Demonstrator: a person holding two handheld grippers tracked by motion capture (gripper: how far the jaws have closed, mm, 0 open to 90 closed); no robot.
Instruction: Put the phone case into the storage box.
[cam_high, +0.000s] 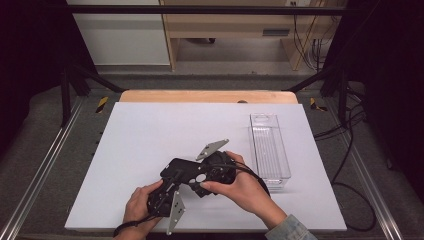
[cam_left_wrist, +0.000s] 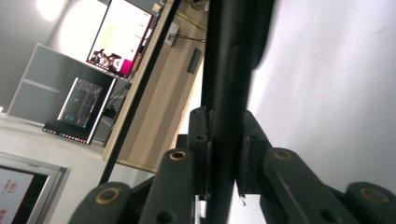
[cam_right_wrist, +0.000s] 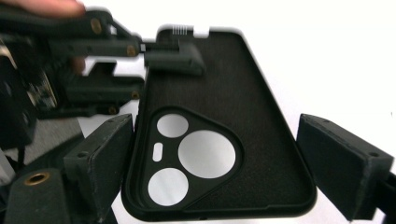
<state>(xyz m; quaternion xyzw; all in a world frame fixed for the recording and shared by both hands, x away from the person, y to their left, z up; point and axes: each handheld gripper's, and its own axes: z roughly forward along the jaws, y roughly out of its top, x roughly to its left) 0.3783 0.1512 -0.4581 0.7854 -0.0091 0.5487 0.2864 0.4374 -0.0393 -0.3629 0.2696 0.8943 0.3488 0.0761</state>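
The black phone case (cam_right_wrist: 224, 121) has a three-cornered camera cutout; the left tool (cam_right_wrist: 173, 51) clamps its edge, while the right tool (cam_right_wrist: 215, 163) stands apart around it above the white surface (cam_high: 150, 130).

Black phone case (cam_right_wrist: 224, 126), inner side up, triangular camera cutout with round holes, pinched at one edge, above white table

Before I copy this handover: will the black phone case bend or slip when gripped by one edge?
The phone case is a thin open shell with camera cutouts, so it probably flexes and weighs little. Its matte lining suggests little slipping where the left gripper pinches its edge.
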